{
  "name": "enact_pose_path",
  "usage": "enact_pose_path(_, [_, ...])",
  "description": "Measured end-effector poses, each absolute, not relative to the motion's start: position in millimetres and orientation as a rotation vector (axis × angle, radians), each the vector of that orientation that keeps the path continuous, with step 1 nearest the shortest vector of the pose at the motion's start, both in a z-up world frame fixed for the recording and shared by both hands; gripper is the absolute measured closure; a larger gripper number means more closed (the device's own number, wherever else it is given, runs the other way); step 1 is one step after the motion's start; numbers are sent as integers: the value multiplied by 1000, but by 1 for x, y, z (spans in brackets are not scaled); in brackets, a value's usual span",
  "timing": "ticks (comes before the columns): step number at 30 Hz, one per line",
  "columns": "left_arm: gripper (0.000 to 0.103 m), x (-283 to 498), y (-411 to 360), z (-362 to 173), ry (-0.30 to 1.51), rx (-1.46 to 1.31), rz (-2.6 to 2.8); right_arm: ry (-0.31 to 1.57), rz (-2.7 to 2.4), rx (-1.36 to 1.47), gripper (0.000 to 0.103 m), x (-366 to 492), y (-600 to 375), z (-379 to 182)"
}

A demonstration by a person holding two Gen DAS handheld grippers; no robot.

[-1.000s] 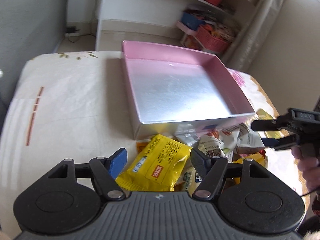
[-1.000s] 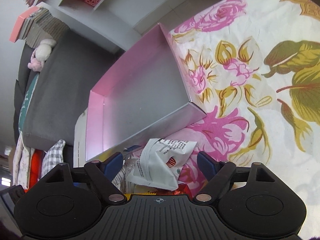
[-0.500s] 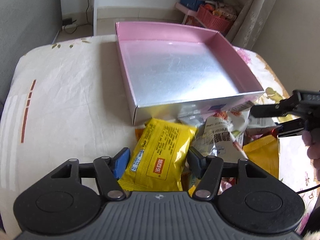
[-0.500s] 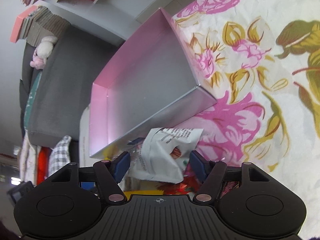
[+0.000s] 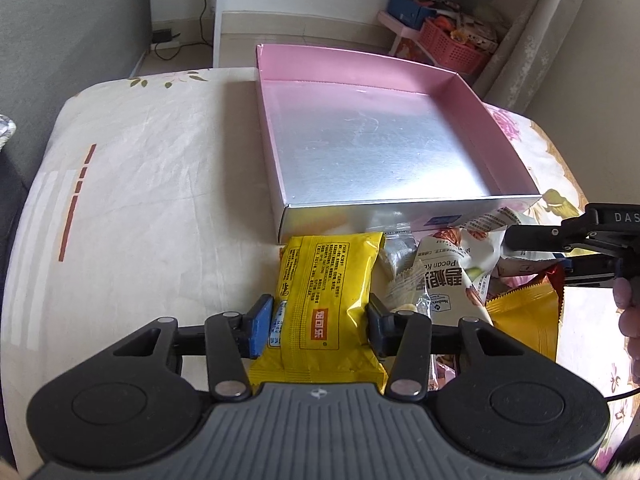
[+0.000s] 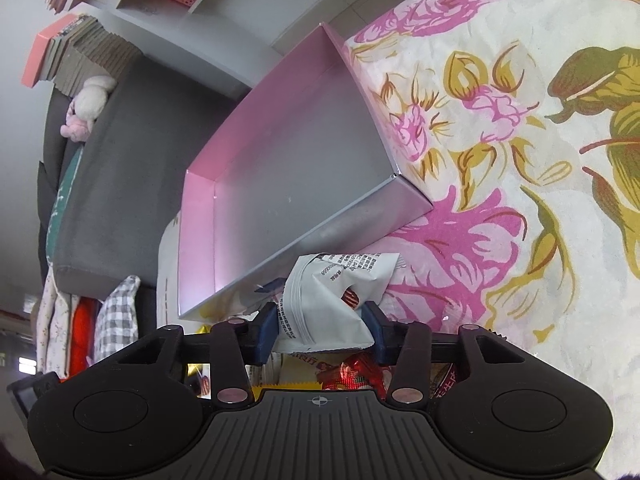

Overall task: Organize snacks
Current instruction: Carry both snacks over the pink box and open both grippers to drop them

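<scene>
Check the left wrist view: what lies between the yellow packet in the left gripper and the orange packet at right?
In the left wrist view, a white pecan packet and small clear-wrapped sweets lie between the yellow packet and orange packet.

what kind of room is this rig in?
Likely a lived-in home room: a table under a floral cloth, a grey sofa with a plush toy, and white shelves holding baskets and books.

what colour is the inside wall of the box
Pink on the inner walls of the box, with a silver floor; the left wrist view shows it best.
</scene>
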State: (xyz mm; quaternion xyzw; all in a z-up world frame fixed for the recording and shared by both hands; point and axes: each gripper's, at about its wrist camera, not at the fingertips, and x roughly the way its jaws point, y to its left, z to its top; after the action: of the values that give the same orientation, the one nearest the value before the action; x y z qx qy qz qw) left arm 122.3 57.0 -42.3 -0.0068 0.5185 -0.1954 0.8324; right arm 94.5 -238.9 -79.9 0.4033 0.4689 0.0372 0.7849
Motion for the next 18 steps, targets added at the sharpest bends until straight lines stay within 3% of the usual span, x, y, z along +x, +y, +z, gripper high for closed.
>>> enact_pose_path(4, [66,120,60,-36,1085,-34,-403,1000,83,892,59,91,-244,-75])
enact_pose_path(18, [68,113,65,-13,1005,-80,-379,894,152,957,59,78,-254,-40])
